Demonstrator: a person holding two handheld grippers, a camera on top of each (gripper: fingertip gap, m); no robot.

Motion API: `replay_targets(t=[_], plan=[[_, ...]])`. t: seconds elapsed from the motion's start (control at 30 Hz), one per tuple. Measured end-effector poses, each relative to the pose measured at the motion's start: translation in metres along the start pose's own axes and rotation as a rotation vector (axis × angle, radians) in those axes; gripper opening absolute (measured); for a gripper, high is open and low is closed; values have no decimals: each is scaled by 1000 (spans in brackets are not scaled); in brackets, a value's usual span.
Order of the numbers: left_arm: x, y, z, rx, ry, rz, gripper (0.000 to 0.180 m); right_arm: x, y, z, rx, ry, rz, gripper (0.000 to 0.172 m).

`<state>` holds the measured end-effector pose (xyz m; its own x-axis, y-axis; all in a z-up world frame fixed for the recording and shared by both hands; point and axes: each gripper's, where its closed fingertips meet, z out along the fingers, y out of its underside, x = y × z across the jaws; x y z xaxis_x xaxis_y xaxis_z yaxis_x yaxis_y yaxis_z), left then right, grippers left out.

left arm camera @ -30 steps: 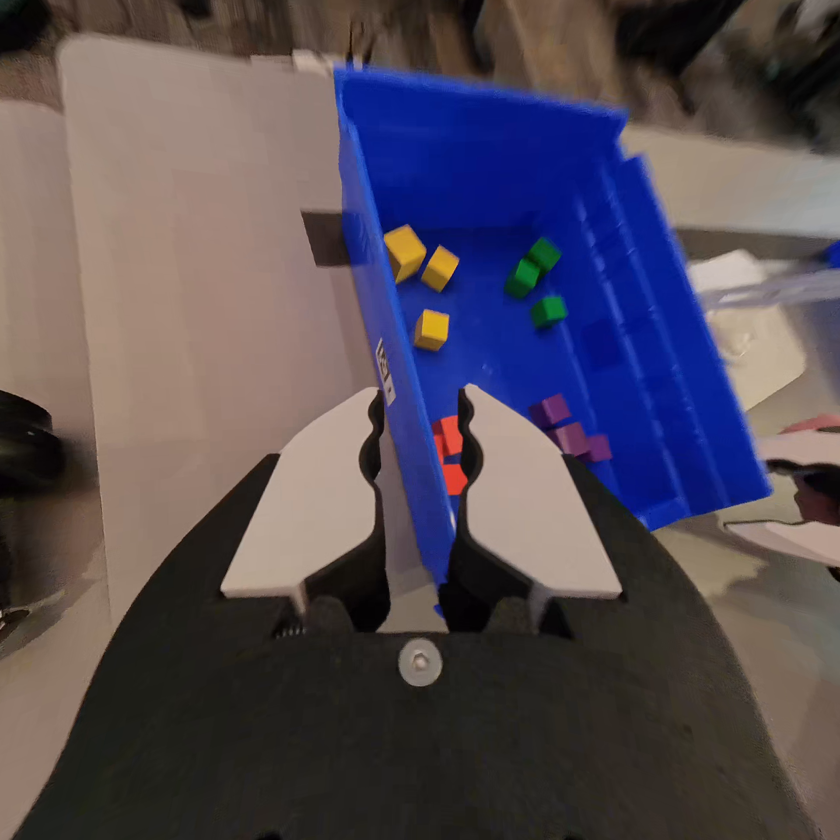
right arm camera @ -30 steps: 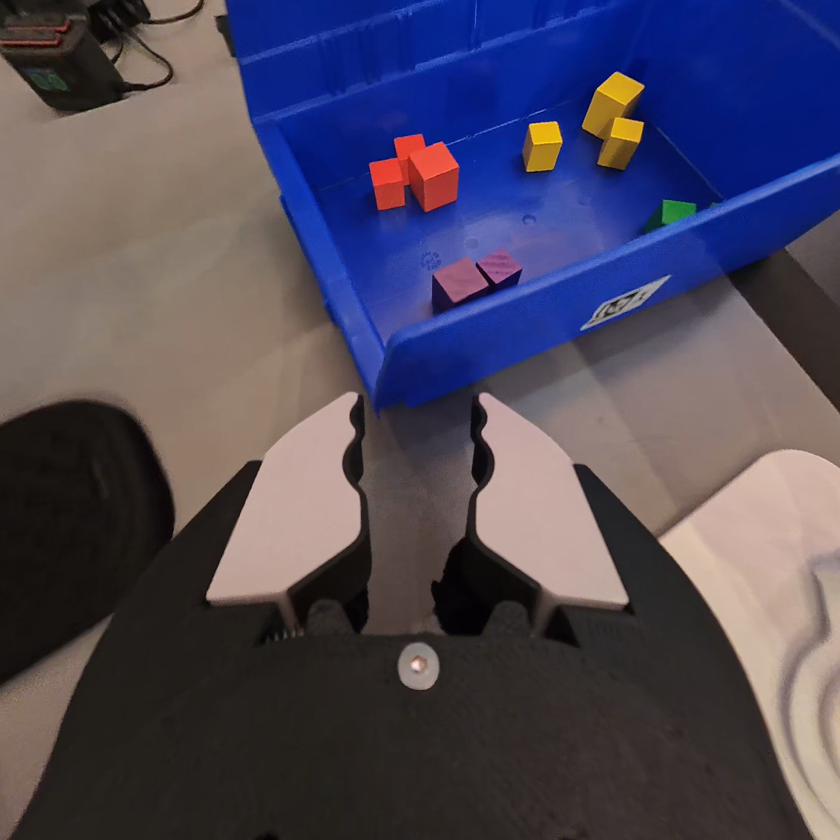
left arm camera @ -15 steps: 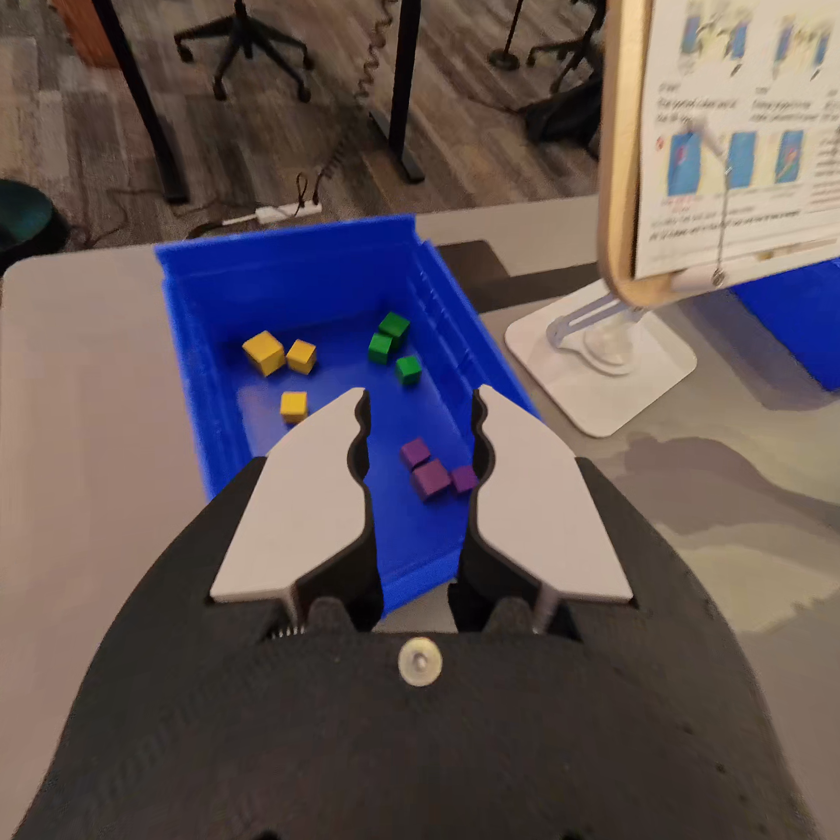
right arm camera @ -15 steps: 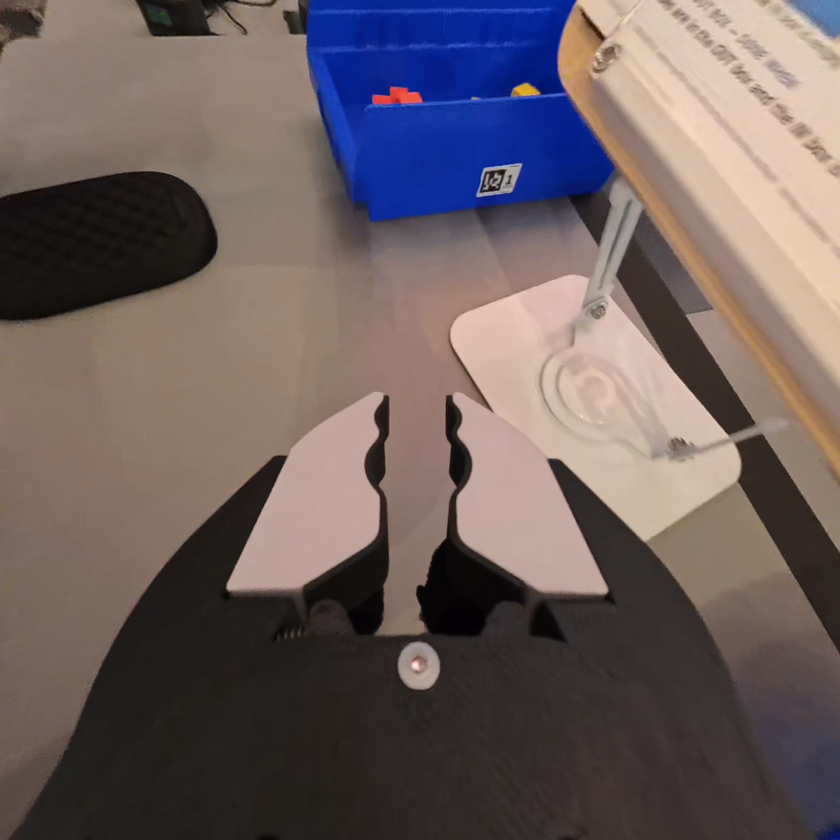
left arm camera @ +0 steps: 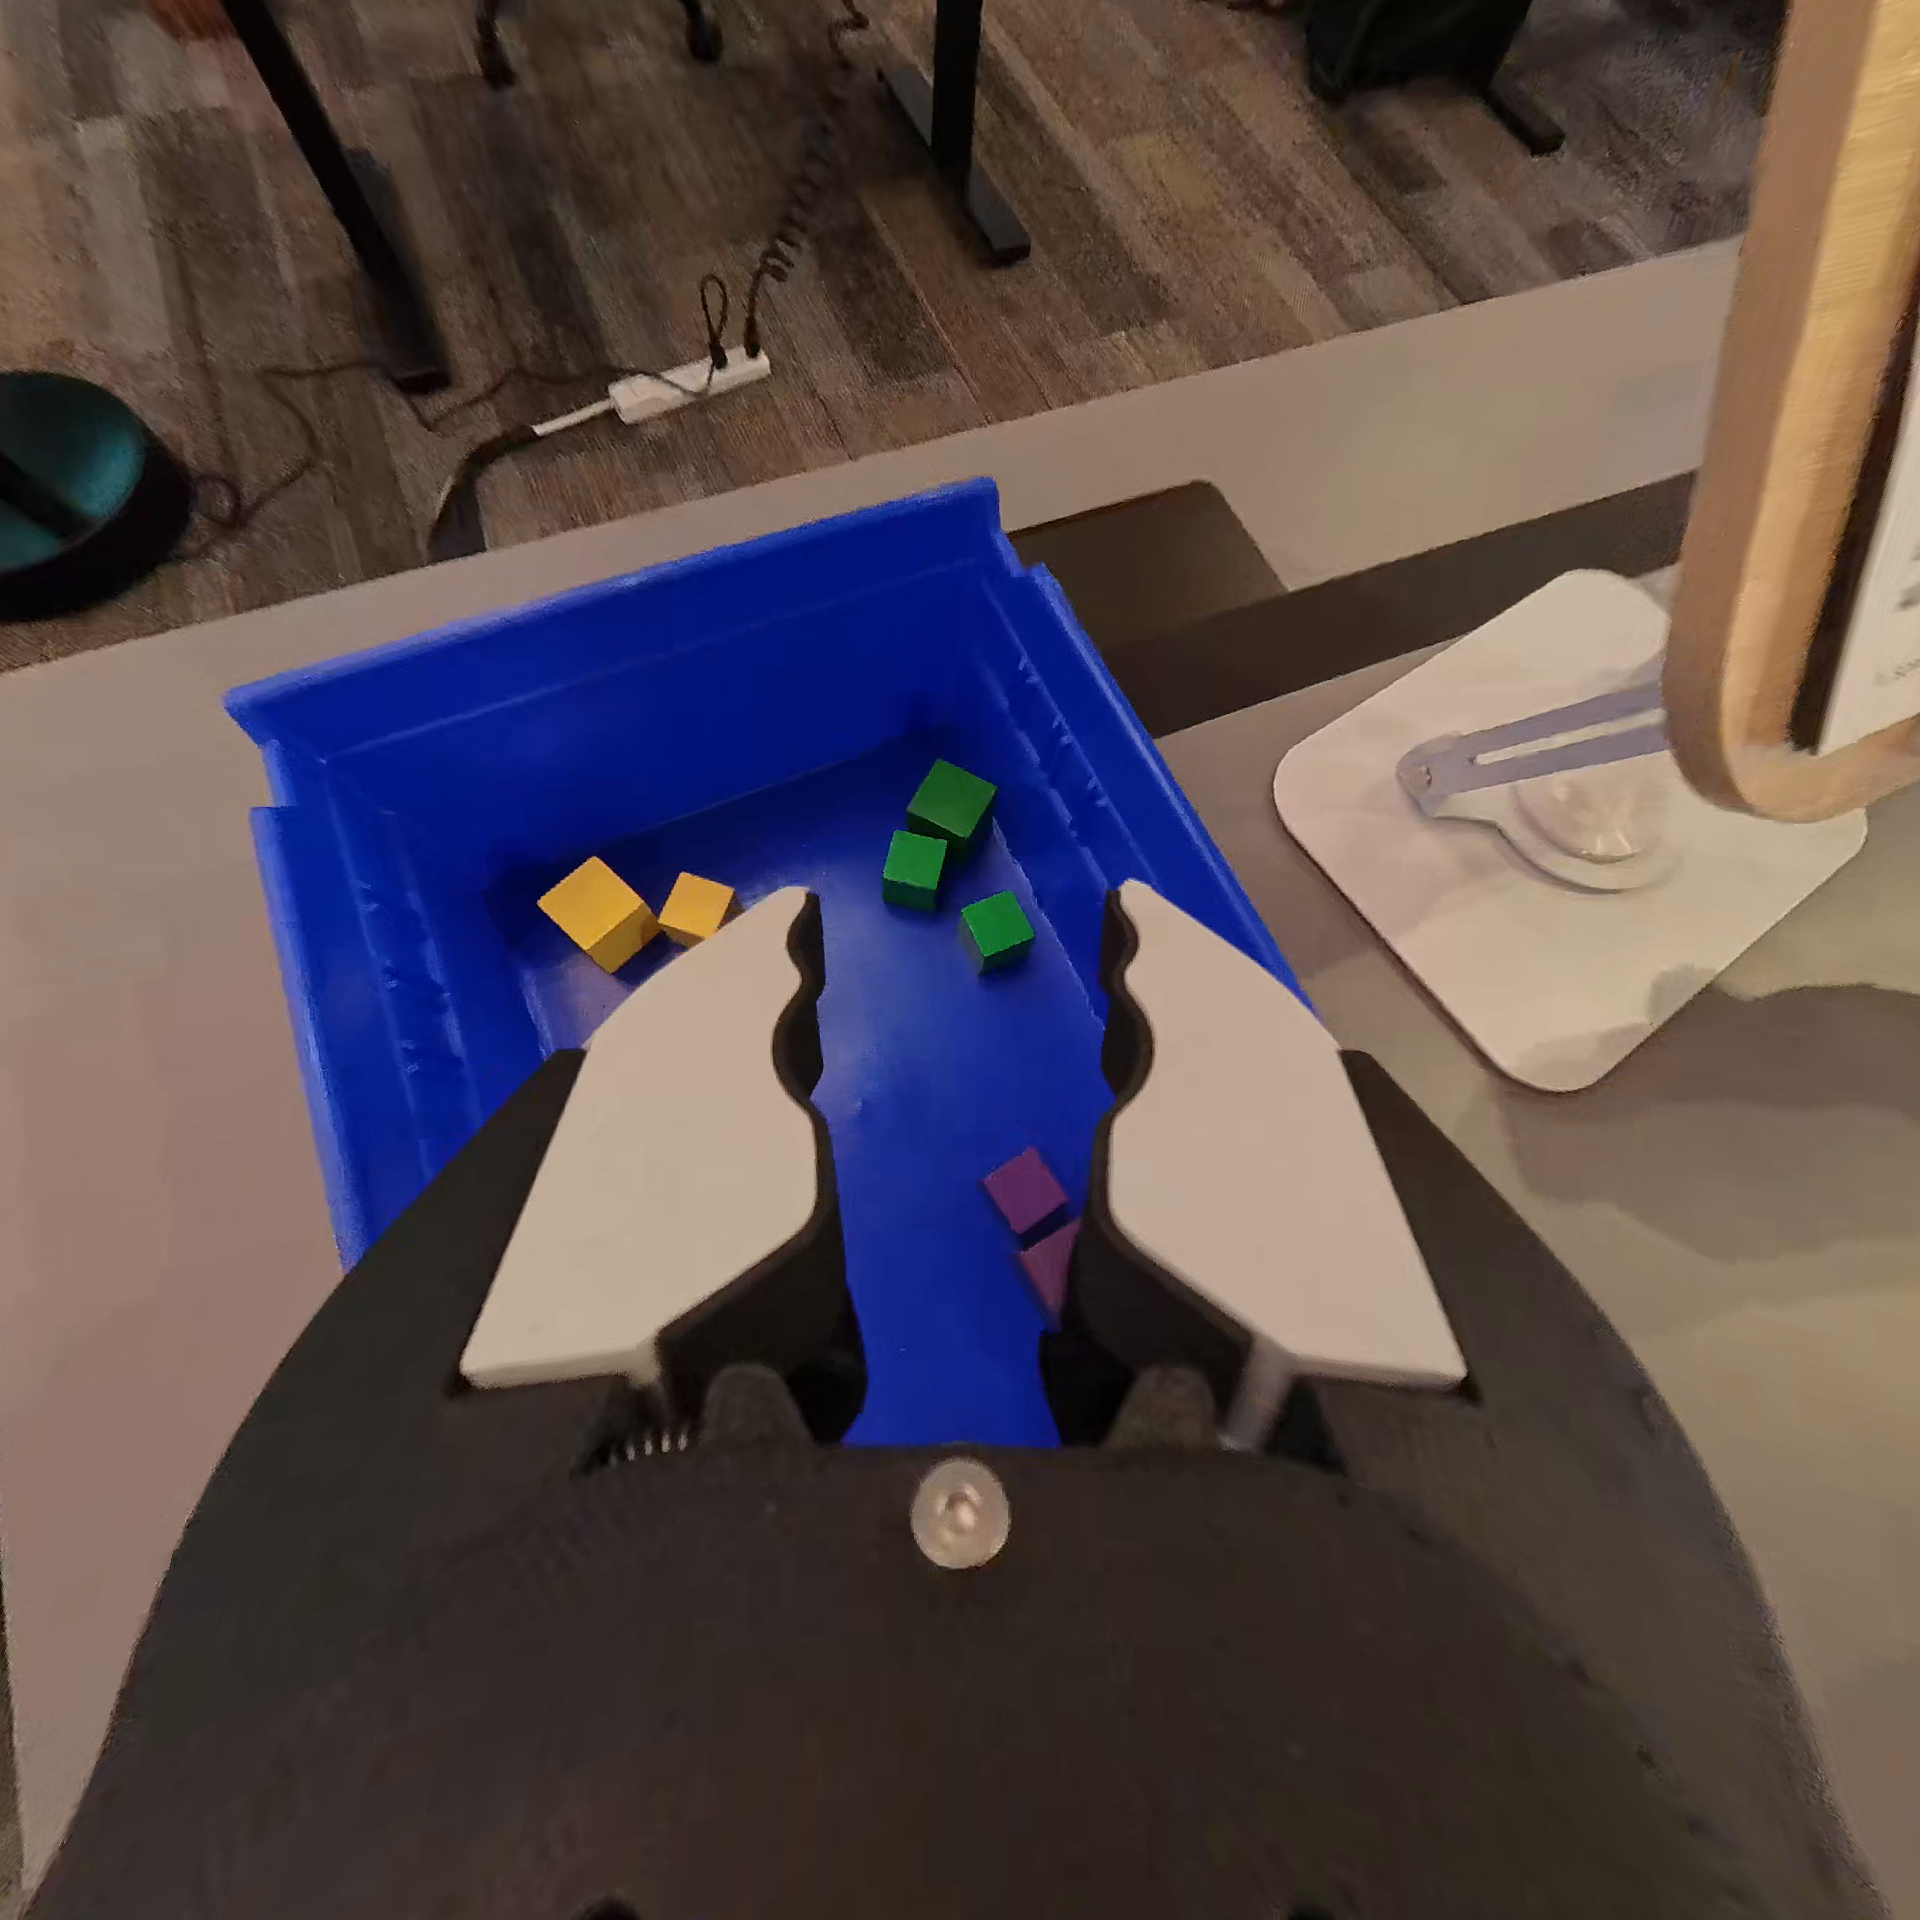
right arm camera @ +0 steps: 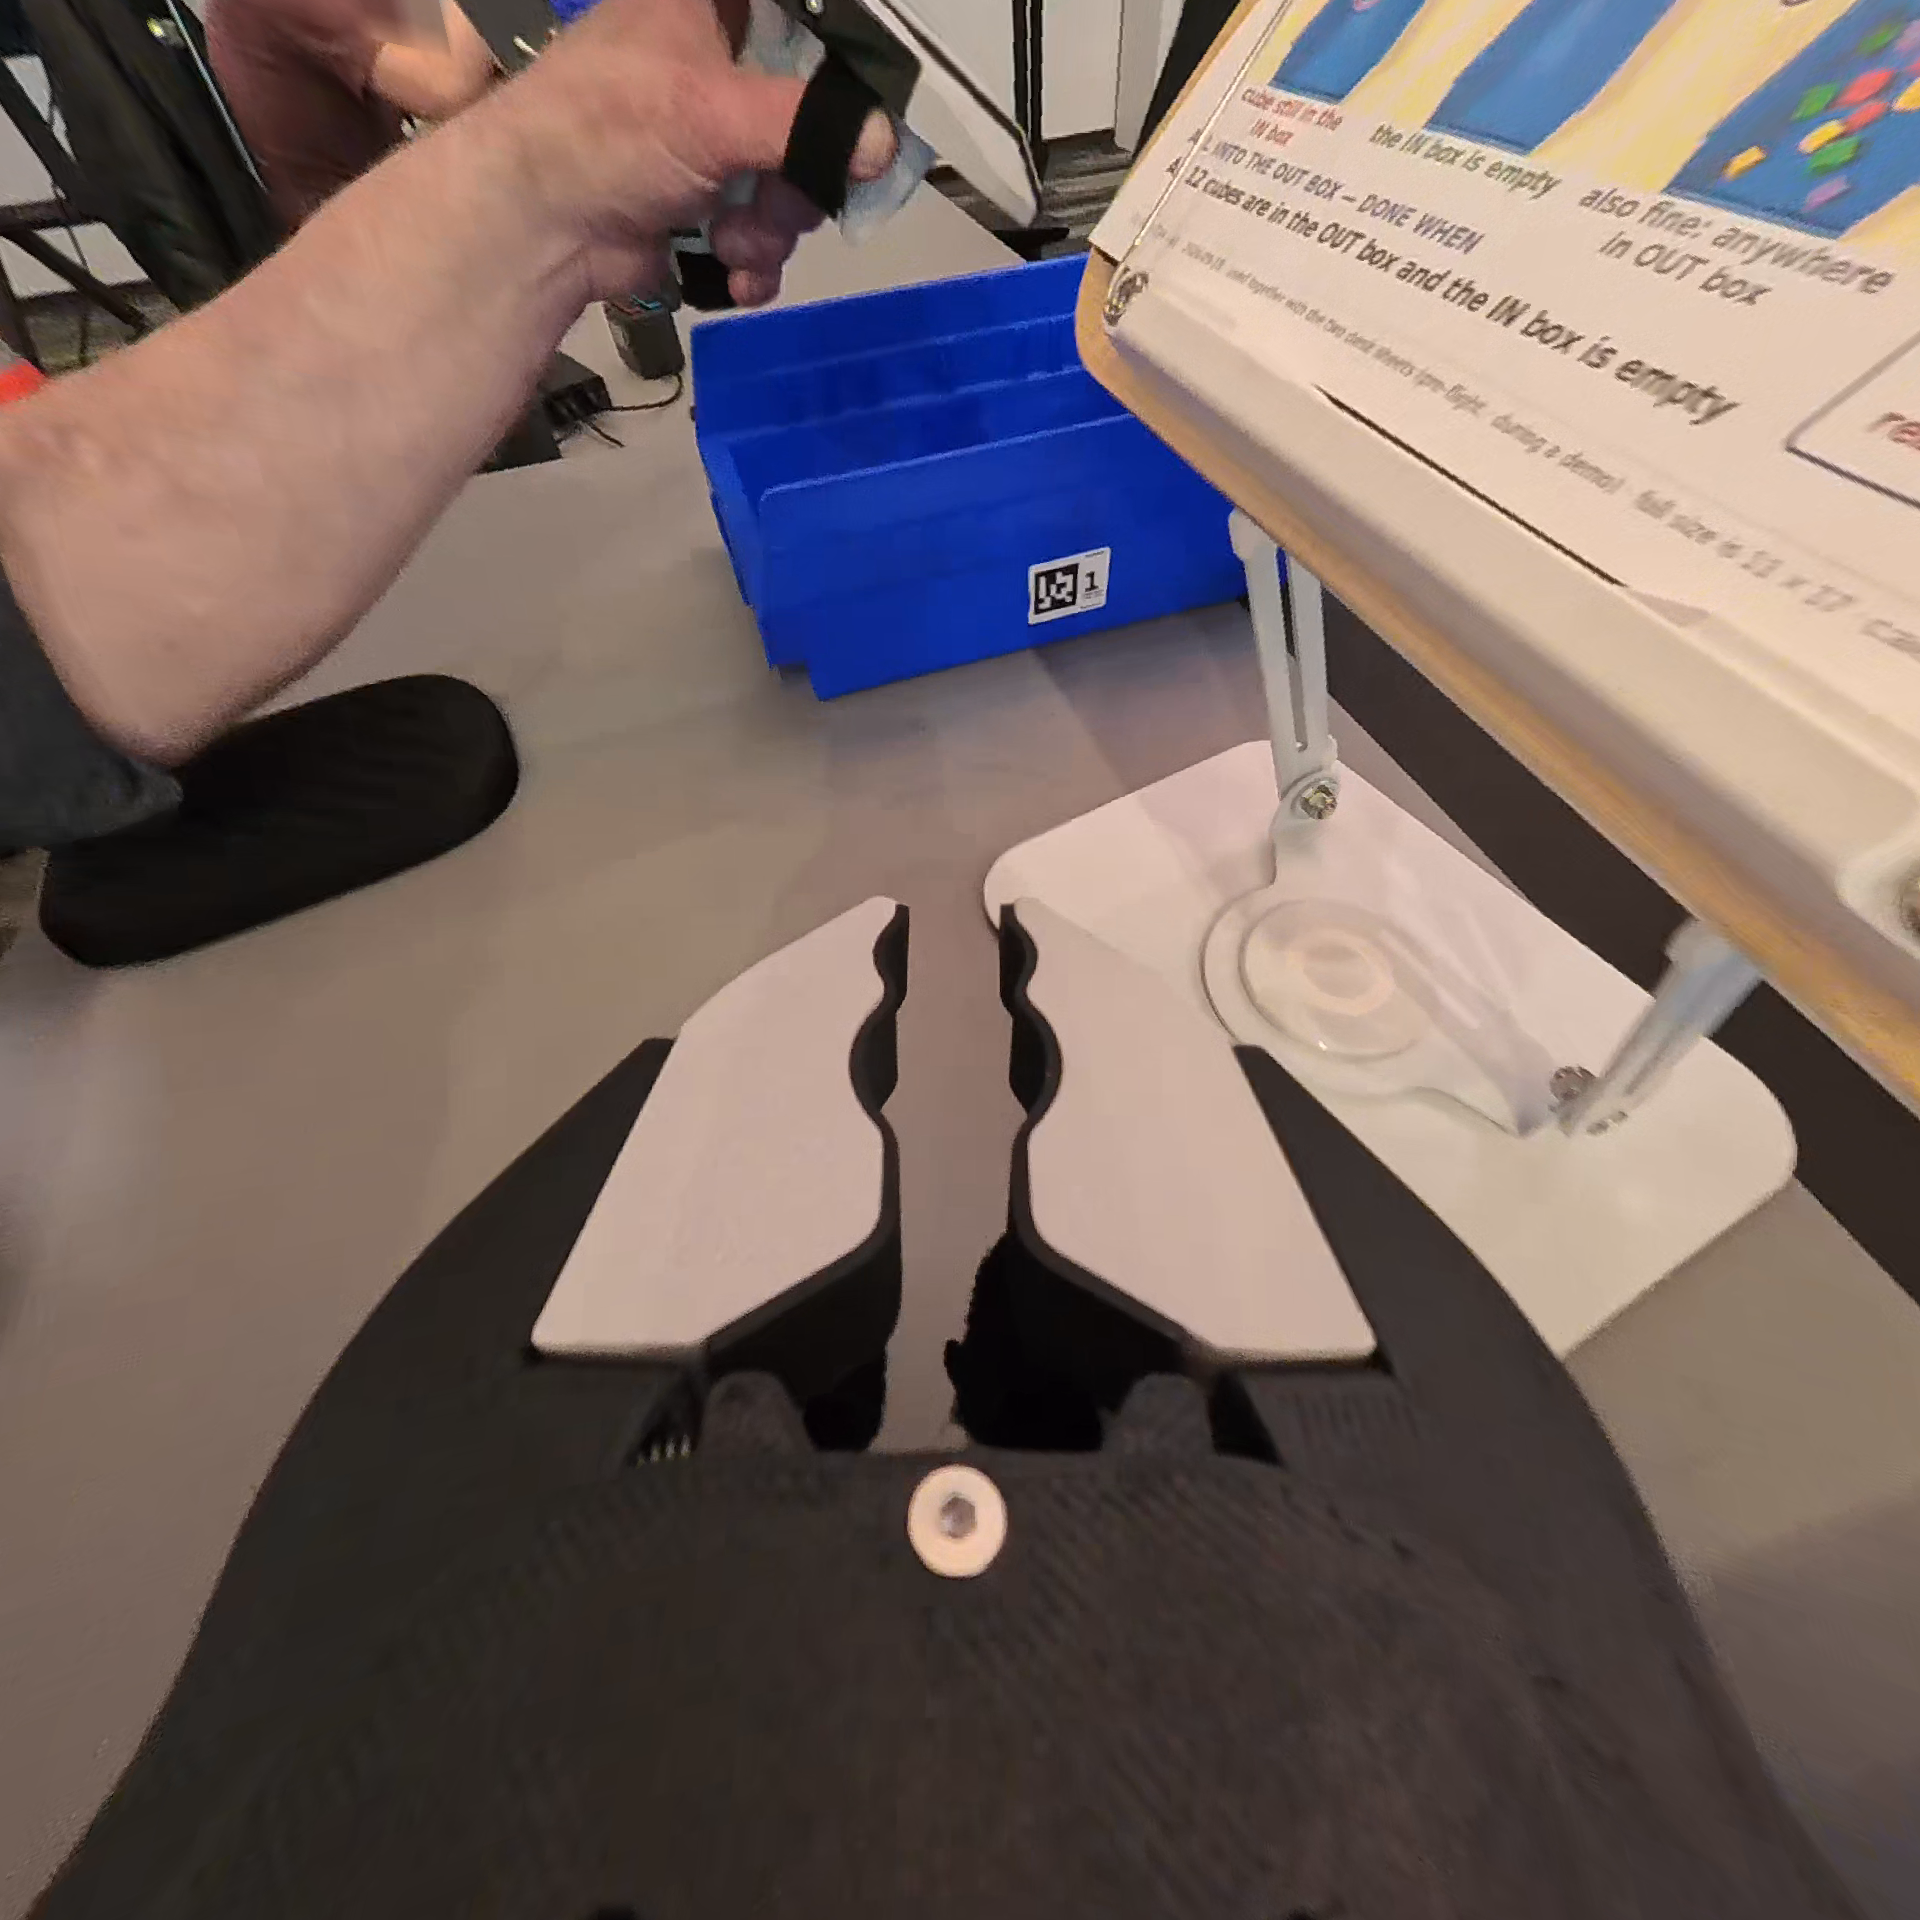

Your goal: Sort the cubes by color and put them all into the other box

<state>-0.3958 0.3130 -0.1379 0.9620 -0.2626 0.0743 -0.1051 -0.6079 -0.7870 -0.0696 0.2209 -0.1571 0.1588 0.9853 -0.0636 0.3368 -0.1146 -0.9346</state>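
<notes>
In the left wrist view a blue box (left arm camera: 623, 613) holds two yellow cubes (left arm camera: 601, 912), three green cubes (left arm camera: 951, 800) and two purple cubes (left arm camera: 1023, 1188) in separate groups. My left gripper (left arm camera: 961, 894) hangs above the box's near half, open wide and empty; its body hides the box's near end. In the right wrist view my right gripper (right arm camera: 951, 914) is over bare table, well short of the blue box (right arm camera: 935, 520). Its fingers stand a narrow gap apart with nothing between them. The inside of the box is hidden in this view.
A stand with a white base (right arm camera: 1403, 1039) and a tilted board (right arm camera: 1558, 312) stands right of the box. A black pad (right arm camera: 281, 810) lies on the left. A person's arm and hand (right arm camera: 623, 156) reach over the box. The table's far edge (left arm camera: 1351, 343) runs behind the box.
My left gripper swung round to face the box squarely and opened wider. My right gripper pulled back from the box toward the stand, and its fingers narrowed on nothing.
</notes>
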Motion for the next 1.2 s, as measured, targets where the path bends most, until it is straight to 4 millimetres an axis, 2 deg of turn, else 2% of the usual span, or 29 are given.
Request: replay_targets(t=[0.1,0.23,0.37,0.47,0.63,0.7,0.8,1.03,1.1,1.2], plan=[[-1,10,7,-37,6,18,51,-13,-12,21,28,-63,31,16],[7,38,14,-79,71,4,49,-25,-19,46,16,-67,-26,16],[12,80,16,-283,105,-15,51,-35,-23,65,44,-111,52,16],[19,102,12,-407,130,-52,52,-39,-13,75,22,-109,49,16],[30,125,14,-578,123,-86,49,-43,9,85,-25,-114,69,15],[36,133,18,-632,137,-95,50,-45,11,86,-30,-116,61,15],[34,144,24,-692,105,-119,50,-43,11,85,-28,-111,60,14],[25,155,29,-744,49,-159,46,-41,12,82,-25,-109,67,13],[23,158,30,-749,46,-170,32,-41,13,82,-27,-108,66,13],[22,157,31,-731,66,-165,31,-40,15,83,-34,-104,57,13]])
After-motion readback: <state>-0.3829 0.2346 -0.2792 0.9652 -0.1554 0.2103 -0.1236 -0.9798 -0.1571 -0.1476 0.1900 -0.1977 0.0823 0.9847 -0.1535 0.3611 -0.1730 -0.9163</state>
